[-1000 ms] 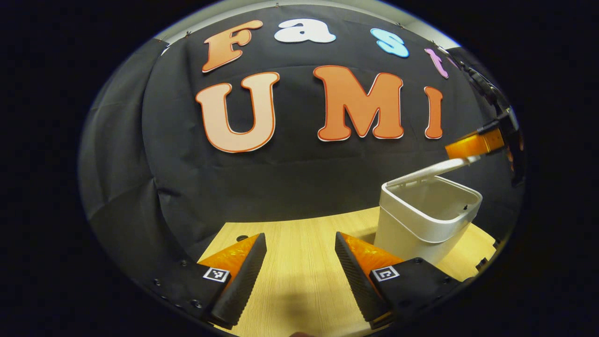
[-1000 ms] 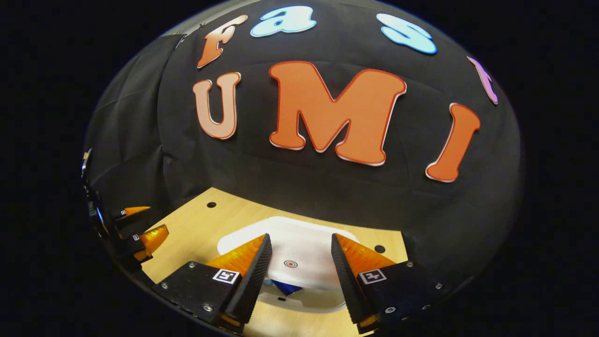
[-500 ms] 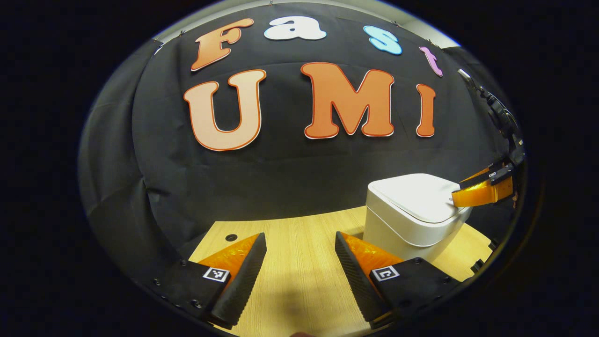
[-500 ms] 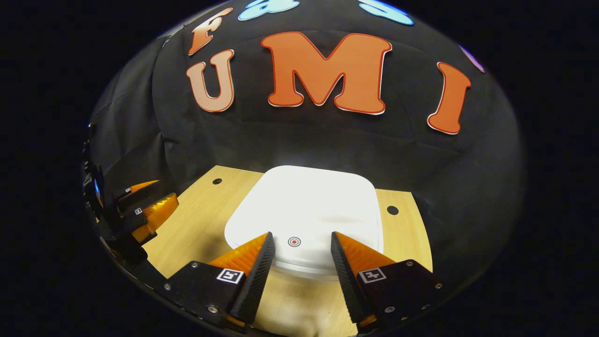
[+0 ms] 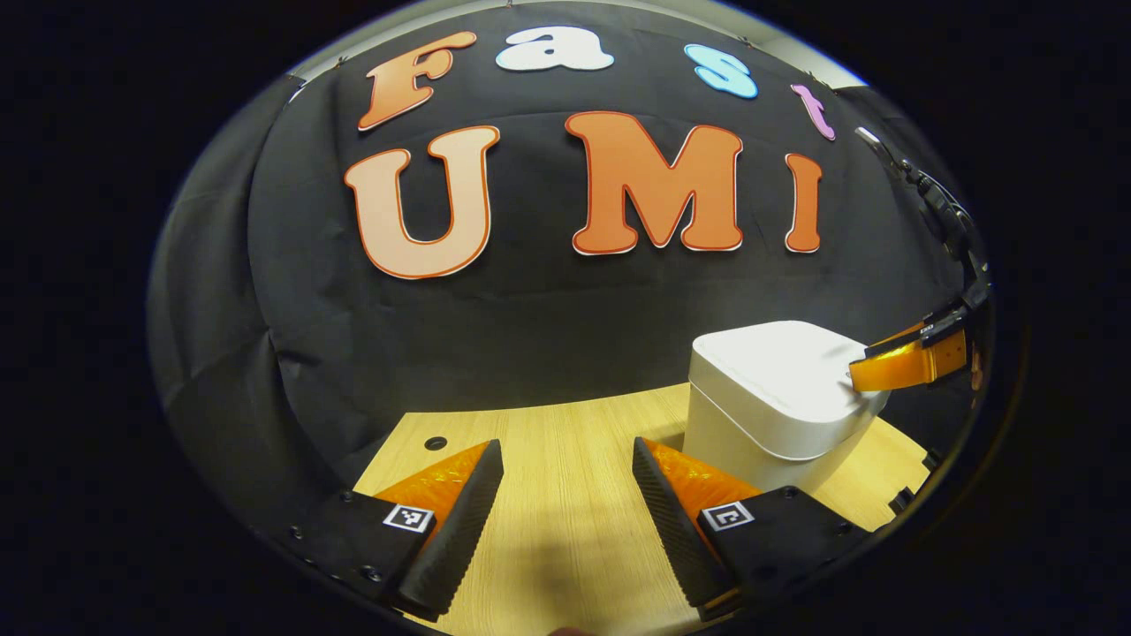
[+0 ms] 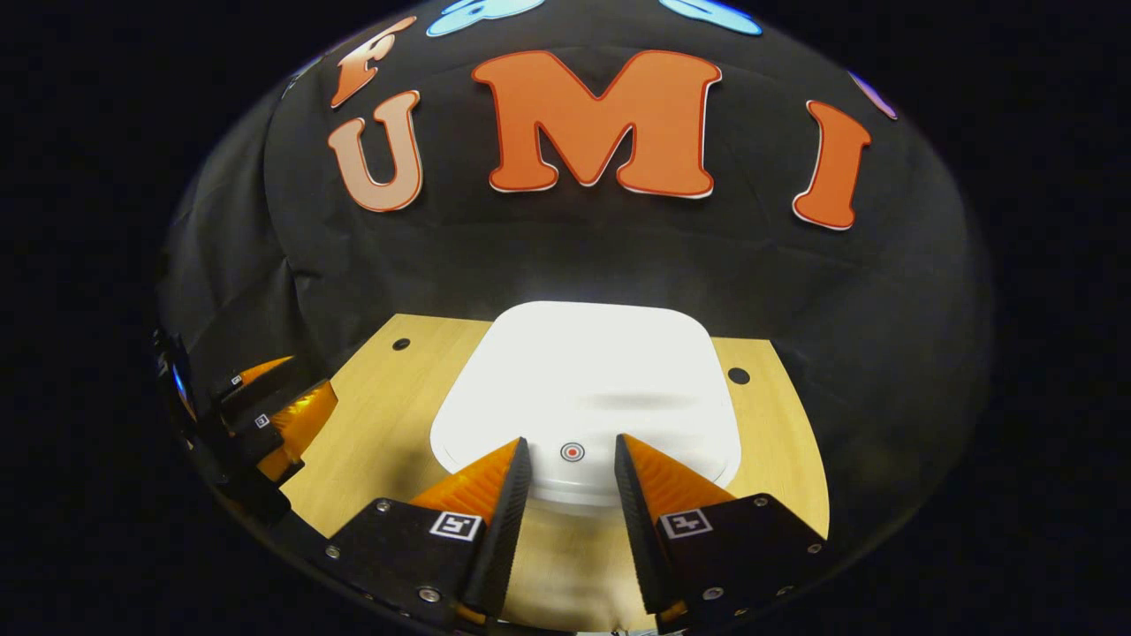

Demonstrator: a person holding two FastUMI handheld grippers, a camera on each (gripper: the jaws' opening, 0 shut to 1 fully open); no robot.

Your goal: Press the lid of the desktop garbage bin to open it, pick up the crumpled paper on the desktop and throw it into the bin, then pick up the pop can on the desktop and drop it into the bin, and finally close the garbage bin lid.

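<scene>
The white garbage bin point(image 5: 769, 424) stands on the wooden table at the right of the left gripper view, its lid point(image 6: 583, 380) down flat. A small red ring mark point(image 6: 573, 452) sits at the lid's near edge. My right gripper point(image 6: 573, 442) hovers right over that edge, open by a narrow gap with nothing between its fingers. In the left gripper view, the right gripper point(image 5: 901, 367) has its tips at the lid's right rim. My left gripper point(image 5: 565, 446) hangs open over bare table to the left of the bin, and it also appears at the left edge of the right gripper view, left gripper point(image 6: 274, 411).
The light wooden table point(image 5: 565, 521) reaches back to the black cloth wall. Small round holes lie in the tabletop point(image 5: 435, 442) and beside the bin point(image 6: 738, 375). The table's right edge point(image 5: 910, 477) runs close behind the bin.
The lid, raised a second ago, has swung down flat. My right gripper came down with it and its fingers drew a little closer together. My left gripper has hardly moved.
</scene>
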